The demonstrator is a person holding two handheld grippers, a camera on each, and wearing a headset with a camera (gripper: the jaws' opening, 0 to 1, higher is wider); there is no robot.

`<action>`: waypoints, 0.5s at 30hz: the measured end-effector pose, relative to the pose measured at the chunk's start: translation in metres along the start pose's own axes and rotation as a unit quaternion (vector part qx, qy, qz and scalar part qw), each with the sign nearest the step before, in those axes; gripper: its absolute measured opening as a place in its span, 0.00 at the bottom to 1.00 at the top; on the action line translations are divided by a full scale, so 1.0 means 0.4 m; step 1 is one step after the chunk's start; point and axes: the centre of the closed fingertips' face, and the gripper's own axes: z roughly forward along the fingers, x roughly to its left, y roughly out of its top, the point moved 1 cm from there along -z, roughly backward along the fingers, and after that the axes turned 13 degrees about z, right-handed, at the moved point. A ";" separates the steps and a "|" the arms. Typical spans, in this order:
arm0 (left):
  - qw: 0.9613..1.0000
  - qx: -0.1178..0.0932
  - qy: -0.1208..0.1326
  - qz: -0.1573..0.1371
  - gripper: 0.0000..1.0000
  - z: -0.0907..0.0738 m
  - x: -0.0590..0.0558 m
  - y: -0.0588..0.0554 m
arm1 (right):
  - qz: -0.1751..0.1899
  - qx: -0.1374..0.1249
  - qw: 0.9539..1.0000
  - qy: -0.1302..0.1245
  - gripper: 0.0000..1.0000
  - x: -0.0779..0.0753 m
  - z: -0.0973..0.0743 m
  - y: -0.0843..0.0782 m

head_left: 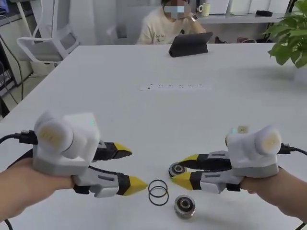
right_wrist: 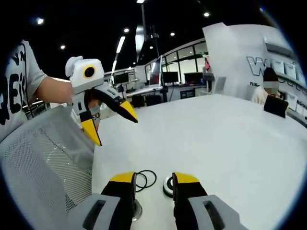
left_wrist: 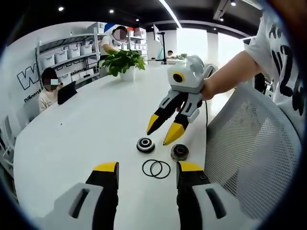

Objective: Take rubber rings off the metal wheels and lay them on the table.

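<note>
- left gripper (head_left: 129, 167): jaws spread wide with nothing between them, held off the table (head_left: 144, 67), yellow tips pointing toward the rubber rings
- right gripper (head_left: 180, 169): jaws parted by a moderate gap, gripping nothing
- in the head view its tips sit either side of the far wheel (head_left: 176, 169)
- the left gripper view shows the right gripper (left_wrist: 161, 135) raised above both wheels and touching neither
- rubber rings (head_left: 158, 191): two thin black loops lying flat on the white table, overlapping each other, between the two grippers' tips
- in the left gripper view the rings (left_wrist: 156, 168) lie straight ahead, in line with the gap between that gripper's own jaw tips
- far wheel: flat on the table, just beside the rings on the right gripper's side; it has a dark outer band, and I cannot tell if that is a rubber ring on it
- near wheel (head_left: 184, 206): flat on the table, near the rings on the person's side and not touching them; silver body, dark centre
- right gripper view: far wheel (right_wrist: 167, 186) partly hidden behind the own right jaw, near wheel (right_wrist: 137, 209) behind the own left jaw, rings (right_wrist: 144, 179) between the two jaws; left gripper (right_wrist: 114, 127) up in the air with jaws wide
- rest of the table: white power strip (head_left: 175, 86) mid-table, dark tablet (head_left: 188, 44) at the far edge with a seated person (head_left: 160, 26) behind it, potted plant (head_left: 290, 40) at the far right
- mesh chair back (left_wrist: 254, 143) beside the table edge in the left gripper view
</note>
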 end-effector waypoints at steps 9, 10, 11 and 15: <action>1.000 0.000 -0.003 0.003 0.44 0.038 0.020 0.012 | 0.005 -0.012 1.000 -0.025 0.32 -0.041 -0.033 0.005; 1.000 0.001 -0.004 0.003 0.44 0.044 0.022 0.014 | 0.006 -0.013 0.999 -0.029 0.33 -0.047 -0.037 0.003; 1.000 0.001 -0.005 0.003 0.44 0.048 0.023 0.014 | 0.006 -0.014 0.999 -0.032 0.33 -0.052 -0.040 0.002; 1.000 0.003 -0.007 0.004 0.43 0.067 0.029 0.015 | 0.009 -0.016 0.999 -0.040 0.34 -0.067 -0.051 -0.004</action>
